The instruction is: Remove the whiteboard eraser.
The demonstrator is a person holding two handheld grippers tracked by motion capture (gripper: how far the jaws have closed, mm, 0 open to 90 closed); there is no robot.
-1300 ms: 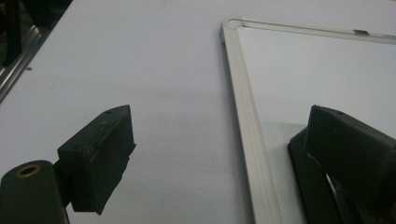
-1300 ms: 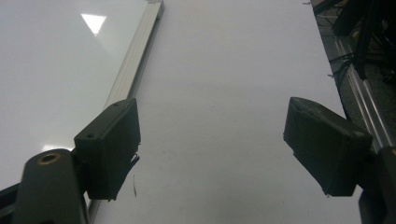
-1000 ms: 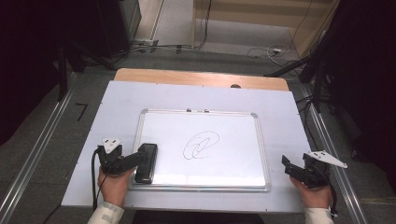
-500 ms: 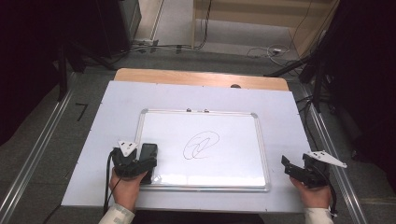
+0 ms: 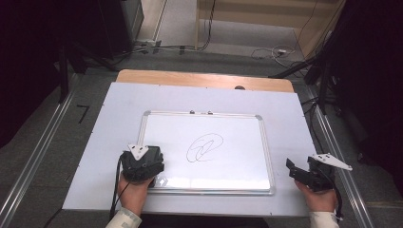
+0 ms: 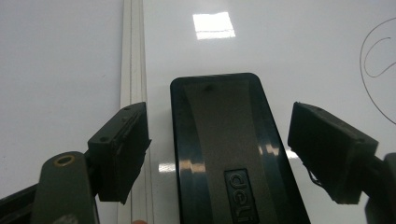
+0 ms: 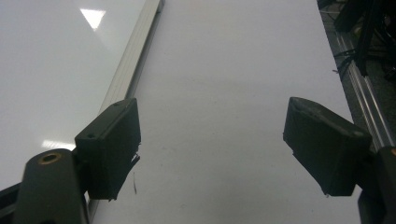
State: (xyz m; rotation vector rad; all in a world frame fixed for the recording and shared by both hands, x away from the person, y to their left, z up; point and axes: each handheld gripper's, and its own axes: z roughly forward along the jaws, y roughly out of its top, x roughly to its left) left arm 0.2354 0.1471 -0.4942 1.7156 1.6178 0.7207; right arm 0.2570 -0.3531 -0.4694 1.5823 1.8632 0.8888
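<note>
Black eraser (image 6: 231,154) sits between the left gripper (image 6: 217,154)'s closing jaws, not yet pinched; right gripper (image 7: 224,149) gapes

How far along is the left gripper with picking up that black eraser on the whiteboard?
Done: the left gripper straddles the eraser at the whiteboard's left edge. In hand: its jaws have just been closing, gaps showing on both sides. Left: gripping, lifting, wiping the scribble. The right gripper waits open beside the board.

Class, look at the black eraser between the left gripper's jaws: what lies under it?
The eraser lies on the whiteboard, beside its metal frame. The board beneath it is covered, so any marks there cannot be seen.
</note>
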